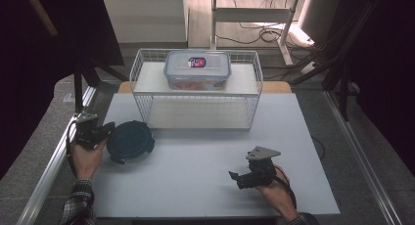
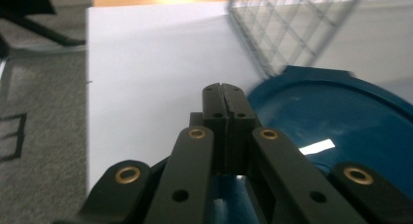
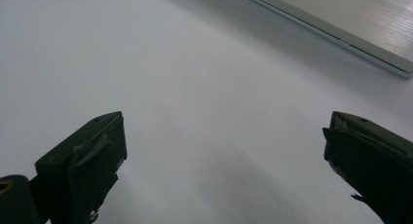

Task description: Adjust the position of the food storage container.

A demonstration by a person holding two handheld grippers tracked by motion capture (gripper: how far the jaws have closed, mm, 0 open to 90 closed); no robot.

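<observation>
Left gripper (image 1: 105, 129): at the left edge of the table, held in the person's left hand (image 1: 87, 154), pointing right toward the lid. In the left gripper view its two black jaws are pressed flat together with nothing between them (image 2: 225, 102); the tips sit just beside the lid's rim, and whether they touch it I cannot tell.
Round lid (image 1: 130, 141): dark blue, lying flat on the white table top at the left, just in front of the near-left corner of the wire basket. In the left gripper view it lies to the right of the closed jaws (image 2: 341, 121), with a bright glint on its surface.
White table top (image 1: 195, 181): a pale board across the middle of the scene, bare between the two hands.
Wire basket (image 1: 142, 71): white mesh, at the far middle of the table, its corner near the lid.
Clear container (image 1: 197, 69): rectangular, with a blue-rimmed lid and a small label on top, sitting up on the basket at the far side; something reddish shows inside.
Right gripper (image 1: 235, 176): near right, held in the person's right hand (image 1: 274, 188), pointing left, well apart from the lid. In the right gripper view its jaws stand wide apart over bare table, holding nothing (image 3: 221, 160).
</observation>
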